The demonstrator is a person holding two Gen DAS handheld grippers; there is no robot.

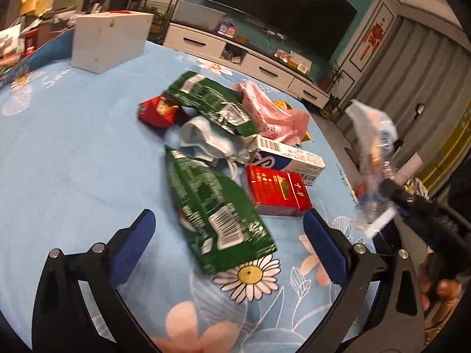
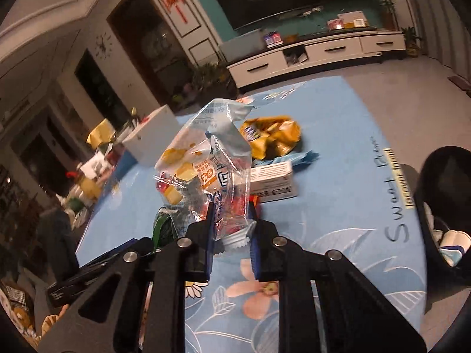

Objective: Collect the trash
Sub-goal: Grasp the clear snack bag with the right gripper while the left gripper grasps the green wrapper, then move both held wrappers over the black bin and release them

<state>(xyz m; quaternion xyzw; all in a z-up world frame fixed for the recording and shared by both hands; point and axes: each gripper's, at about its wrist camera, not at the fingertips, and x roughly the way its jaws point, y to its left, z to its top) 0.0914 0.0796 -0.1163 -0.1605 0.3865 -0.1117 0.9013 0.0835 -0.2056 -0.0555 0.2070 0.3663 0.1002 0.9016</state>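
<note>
A pile of trash lies on the blue flowered tablecloth [image 1: 73,153]: two green snack bags [image 1: 217,206], a red carton [image 1: 276,191], a white and blue box [image 1: 291,156], a pink bag [image 1: 270,111] and a red wrapper [image 1: 156,111]. My left gripper [image 1: 229,226] is open, its jaws on either side of the near green bag. My right gripper [image 2: 232,214] is shut on a clear bread wrapper [image 2: 206,161] and holds it above the table. The wrapper also shows at the right of the left wrist view [image 1: 371,158].
A white box [image 1: 109,41] stands at the table's far left. A yellow crumpled bag [image 2: 270,138] and a white carton [image 2: 273,182] lie beyond the right gripper. A black bin [image 2: 444,214] sits at the right edge. A TV cabinet [image 1: 250,56] stands behind.
</note>
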